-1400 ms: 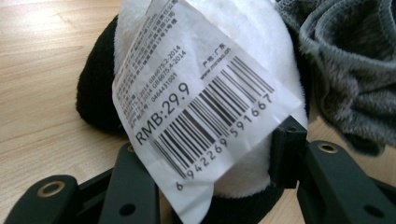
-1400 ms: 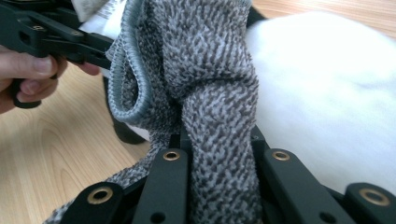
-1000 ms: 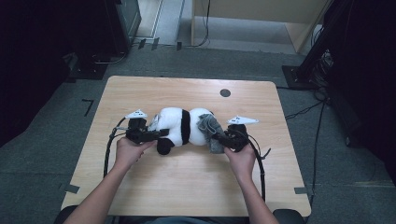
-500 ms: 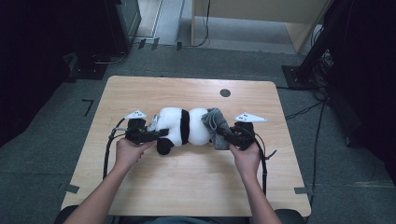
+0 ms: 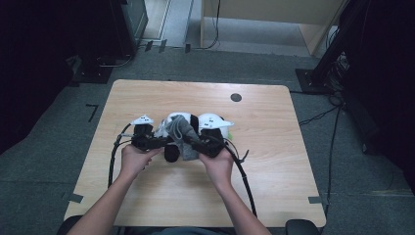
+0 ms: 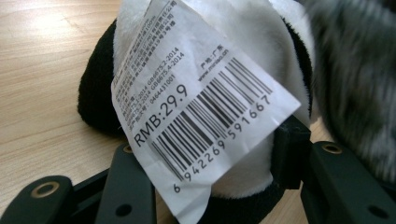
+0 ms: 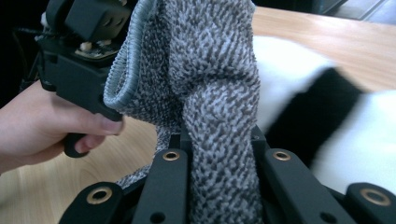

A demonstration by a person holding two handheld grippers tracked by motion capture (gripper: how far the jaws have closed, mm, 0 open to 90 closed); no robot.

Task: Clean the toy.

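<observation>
Overhead, grey sock [image 5: 182, 139] drapes across plush panda [image 5: 205, 125] between grippers.

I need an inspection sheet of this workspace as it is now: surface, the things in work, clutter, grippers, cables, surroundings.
Surface: wooden table, with a dark round spot near the far edge.
Job's things: black-and-white plush toy with a paper barcode tag; grey knit sock drawn over the toy.
Clutter: nothing seen.
Grippers: left gripper has its jaws around the toy's tagged end; whether the pads press cannot be told. Right gripper is shut on the sock.
Cables: a black cable trails from the right gripper, another from the left; more cables lie on the floor.
Surroundings: grey carpet floor, dark equipment at both sides.
</observation>
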